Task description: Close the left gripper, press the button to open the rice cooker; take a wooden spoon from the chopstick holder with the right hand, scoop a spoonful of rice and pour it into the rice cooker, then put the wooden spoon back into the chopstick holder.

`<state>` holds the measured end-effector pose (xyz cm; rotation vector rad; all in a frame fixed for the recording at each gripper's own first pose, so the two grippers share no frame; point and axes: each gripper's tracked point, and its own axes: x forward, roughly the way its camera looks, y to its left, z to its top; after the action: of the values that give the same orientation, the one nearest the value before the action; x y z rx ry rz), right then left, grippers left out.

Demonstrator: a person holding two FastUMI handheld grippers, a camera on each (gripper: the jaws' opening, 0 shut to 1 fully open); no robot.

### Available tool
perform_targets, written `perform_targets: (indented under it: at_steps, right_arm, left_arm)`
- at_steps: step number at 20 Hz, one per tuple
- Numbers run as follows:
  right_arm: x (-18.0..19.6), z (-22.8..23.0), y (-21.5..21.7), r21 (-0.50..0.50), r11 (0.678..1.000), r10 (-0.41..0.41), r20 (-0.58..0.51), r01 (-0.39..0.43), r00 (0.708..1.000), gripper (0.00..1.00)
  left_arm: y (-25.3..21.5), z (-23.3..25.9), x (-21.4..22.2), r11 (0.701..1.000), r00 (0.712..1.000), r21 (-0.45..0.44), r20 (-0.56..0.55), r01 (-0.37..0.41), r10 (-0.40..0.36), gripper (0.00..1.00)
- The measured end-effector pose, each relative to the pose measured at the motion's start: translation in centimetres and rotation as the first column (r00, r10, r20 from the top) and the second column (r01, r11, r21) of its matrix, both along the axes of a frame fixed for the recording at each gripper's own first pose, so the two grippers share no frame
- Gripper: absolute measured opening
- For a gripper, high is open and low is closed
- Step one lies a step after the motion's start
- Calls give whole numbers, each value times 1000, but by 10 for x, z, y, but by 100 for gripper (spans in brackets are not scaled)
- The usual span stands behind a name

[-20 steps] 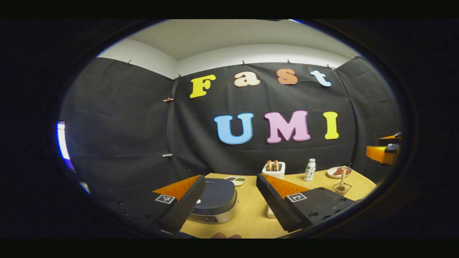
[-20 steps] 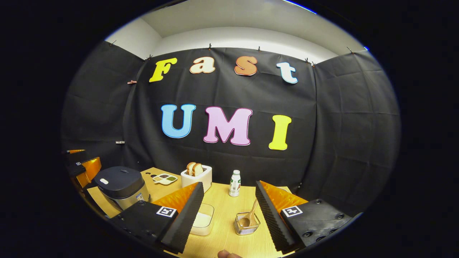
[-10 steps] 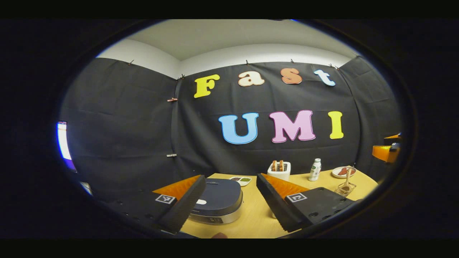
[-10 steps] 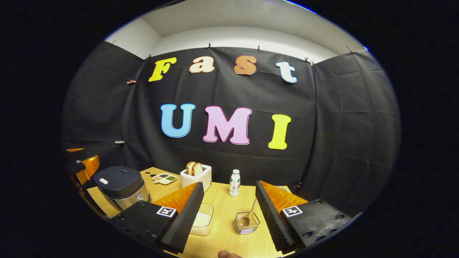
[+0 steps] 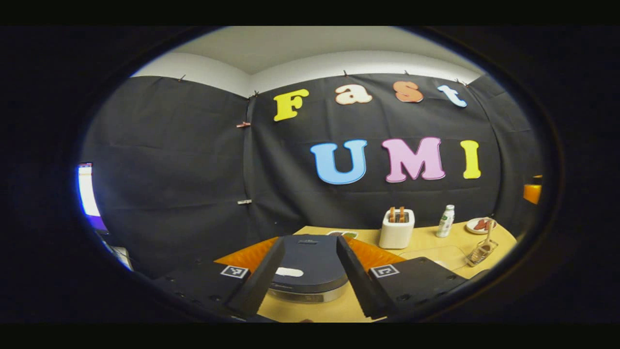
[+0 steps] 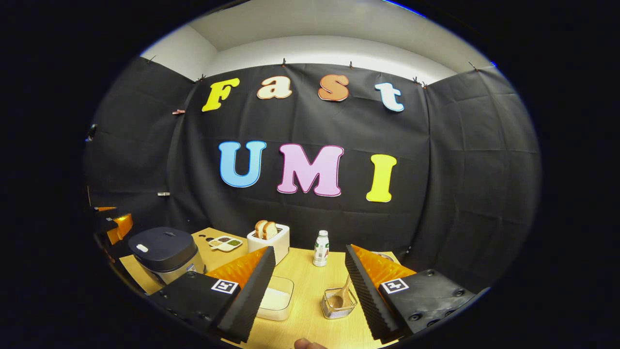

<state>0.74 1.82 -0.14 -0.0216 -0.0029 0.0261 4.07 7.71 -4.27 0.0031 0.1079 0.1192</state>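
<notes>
Rice cooker [image 5: 310,264] lid down, between left gripper [image 5: 305,281] jaws, parted; right gripper [image 6: 310,295] jaws apart, empty.

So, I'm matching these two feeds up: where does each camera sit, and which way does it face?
Left gripper view: rides the left gripper, facing the closed rice cooker between its fingers.
Right gripper view: rides the right gripper, facing the wooden spoon in the chopstick holder; a fingertip shows below.
Shared: rice cooker, toaster, bottle.
</notes>
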Motion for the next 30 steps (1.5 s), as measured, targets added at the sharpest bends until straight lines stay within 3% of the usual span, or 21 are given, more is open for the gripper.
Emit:
perform_targets:
  at_steps: [3,7,12,16,20,23,30]
  right_arm:
    - [4,-3,7,-14,1000,2,-10,-2,1000,90]
    - [7,-4,15,-9,1000,7,-14,-7,1000,91]
    - [12,-4,21,-7,1000,-3,-16,3,1000,91]
    - [12,-12,25,-10,1000,-12,-30,12,999,91]
    - [13,-15,27,-10,1000,-20,-41,20,999,91]
    - [12,-15,29,-10,1000,-24,-41,23,999,91]
    - [5,-12,41,-9,1000,-5,-36,5,999,91]
  left_arm:
    - [11,-18,13,1000,999,-15,-44,-8,8,71]
    - [23,-48,33,998,993,-61,-120,-6,-1,55]
    - [40,-81,50,995,981,-95,-196,-21,2,24]
    - [46,-100,58,995,970,-103,-242,-12,-13,10]
    - [43,-115,66,993,958,-119,-284,3,-36,13]
    - [47,-132,64,987,944,-160,-328,-23,-32,7]
    - [45,-135,60,987,946,-153,-324,-50,-2,9]
